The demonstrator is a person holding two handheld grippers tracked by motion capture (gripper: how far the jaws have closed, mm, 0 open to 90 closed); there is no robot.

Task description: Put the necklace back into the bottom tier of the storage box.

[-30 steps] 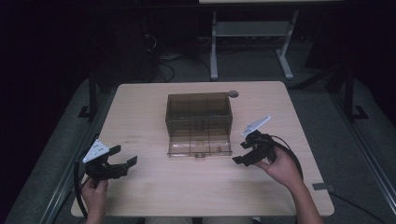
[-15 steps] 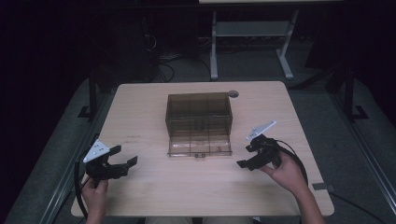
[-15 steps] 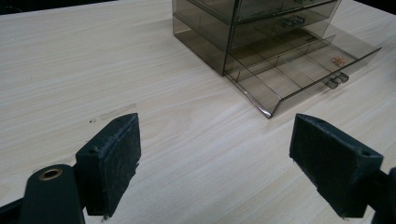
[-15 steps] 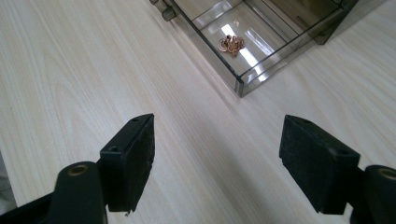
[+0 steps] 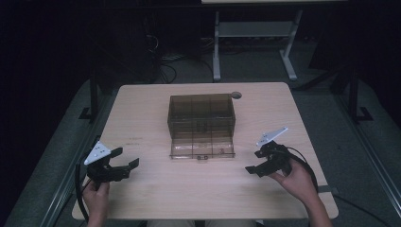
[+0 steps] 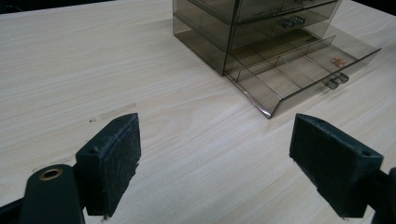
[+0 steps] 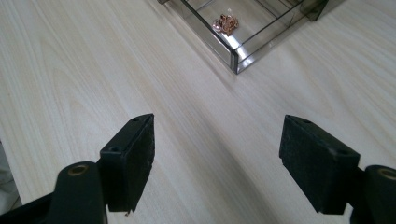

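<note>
- While the bottom drawer (image 5: 202,147) of the smoky plastic organizer (image 5: 201,116) stands pulled out toward the person, the step in hand looks like pushing it shut, or reaching the small copper trinket (image 7: 226,23) that lies in its right-end compartment.
- The organizer sits mid-desk (image 5: 142,118); the drawer's front handle (image 6: 337,80) faces the person.
- The right hand-held gripper (image 5: 259,163) hovers just right of the drawer's front corner, jaws spread wide and empty, so it is the nearer tool.
- The left hand-held gripper (image 5: 124,162) hangs well apart at the desk's left, likewise wide and empty.
- To close the drawer, I would press squarely on the front wall near the handle, since a push at one corner could skew it or slide the light organizer back.
- To take the trinket, come down from above, clear of the dividers.
</note>
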